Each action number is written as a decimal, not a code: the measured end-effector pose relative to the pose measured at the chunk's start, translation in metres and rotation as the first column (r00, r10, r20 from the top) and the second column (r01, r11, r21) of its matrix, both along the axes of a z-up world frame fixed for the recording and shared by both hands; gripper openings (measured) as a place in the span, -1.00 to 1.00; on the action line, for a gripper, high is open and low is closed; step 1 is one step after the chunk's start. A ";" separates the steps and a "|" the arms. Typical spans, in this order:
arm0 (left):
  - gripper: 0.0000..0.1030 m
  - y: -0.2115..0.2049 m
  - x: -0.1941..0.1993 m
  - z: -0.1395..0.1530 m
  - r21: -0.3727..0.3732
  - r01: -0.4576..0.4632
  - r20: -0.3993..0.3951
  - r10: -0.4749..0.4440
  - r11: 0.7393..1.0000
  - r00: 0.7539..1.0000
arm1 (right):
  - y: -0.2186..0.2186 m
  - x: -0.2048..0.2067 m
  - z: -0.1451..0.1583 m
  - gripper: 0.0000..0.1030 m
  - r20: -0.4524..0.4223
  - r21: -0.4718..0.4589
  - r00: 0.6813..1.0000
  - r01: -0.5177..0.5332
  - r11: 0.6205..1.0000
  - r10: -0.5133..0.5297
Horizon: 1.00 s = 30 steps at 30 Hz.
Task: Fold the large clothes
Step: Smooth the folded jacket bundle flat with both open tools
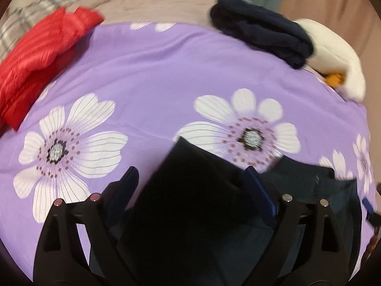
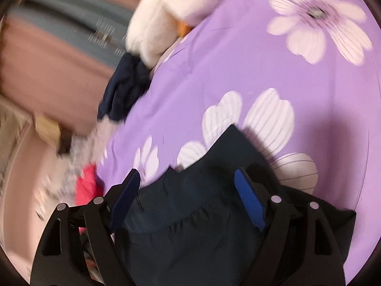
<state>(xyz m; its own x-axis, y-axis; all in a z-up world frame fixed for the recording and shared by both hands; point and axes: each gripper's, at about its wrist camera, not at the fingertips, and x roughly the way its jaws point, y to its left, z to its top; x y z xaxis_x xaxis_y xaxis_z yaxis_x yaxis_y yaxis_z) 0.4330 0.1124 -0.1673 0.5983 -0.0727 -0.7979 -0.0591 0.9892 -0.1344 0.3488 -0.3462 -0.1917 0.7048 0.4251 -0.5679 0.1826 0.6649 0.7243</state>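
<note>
A dark folded garment (image 1: 190,202) lies on the purple flowered bedspread (image 1: 166,71), close below the camera. My left gripper (image 1: 193,178) stands over it, jaws wide, and the cloth lies between the blue fingers (image 1: 128,181) without being pinched. In the right wrist view the same dark garment (image 2: 202,202) shows a gathered waistband. My right gripper (image 2: 188,178) is open above it, its blue pads (image 2: 247,190) clear of the cloth. Both views are blurred.
A red puffy jacket (image 1: 42,54) lies at the far left of the bed. A folded navy garment (image 1: 262,31) and a white plush toy (image 1: 333,52) sit at the far right edge. Checked bedding (image 1: 35,14) is bunched behind the jacket.
</note>
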 end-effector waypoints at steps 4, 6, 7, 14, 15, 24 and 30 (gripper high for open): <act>0.77 -0.033 -0.042 0.005 0.138 0.121 0.038 -0.128 0.983 0.991 | 0.060 -0.008 0.011 0.59 -0.006 -0.254 0.979 -0.199 0.947 0.204; 0.77 -0.047 -0.065 0.002 0.164 0.175 0.035 -0.183 0.971 0.982 | 0.094 -0.018 0.012 0.59 -0.023 -0.371 0.955 -0.283 0.884 0.296; 0.77 -0.056 -0.082 -0.001 0.177 0.212 0.027 -0.220 0.961 0.975 | 0.115 -0.027 0.012 0.59 -0.034 -0.442 0.936 -0.329 0.835 0.351; 0.76 -0.098 -0.157 -0.029 0.273 0.346 -0.010 -0.357 0.898 0.934 | 0.207 -0.078 -0.002 0.59 -0.115 -0.649 0.820 -0.489 0.583 0.561; 0.76 -0.100 -0.161 -0.034 0.290 0.352 -0.020 -0.362 0.890 0.932 | 0.211 -0.081 -0.005 0.58 -0.129 -0.657 0.812 -0.500 0.564 0.569; 0.75 -0.083 -0.169 -0.054 0.258 0.340 -0.048 -0.339 0.904 0.939 | 0.195 -0.098 -0.028 0.55 -0.242 -0.686 0.833 -0.509 0.519 0.497; 0.78 -0.039 -0.175 -0.050 0.219 0.258 -0.045 -0.254 0.941 0.966 | 0.139 -0.122 -0.023 0.55 -0.210 -0.668 0.895 -0.425 0.611 0.393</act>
<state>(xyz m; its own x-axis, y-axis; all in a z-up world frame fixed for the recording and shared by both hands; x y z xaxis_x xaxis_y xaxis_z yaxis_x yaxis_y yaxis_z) 0.2576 0.0737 -0.2171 0.5701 -0.0427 -0.8205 0.1995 0.9759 0.0878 0.2263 -0.2067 -0.2143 0.5263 0.1465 -0.8376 -0.2162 0.9757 0.0349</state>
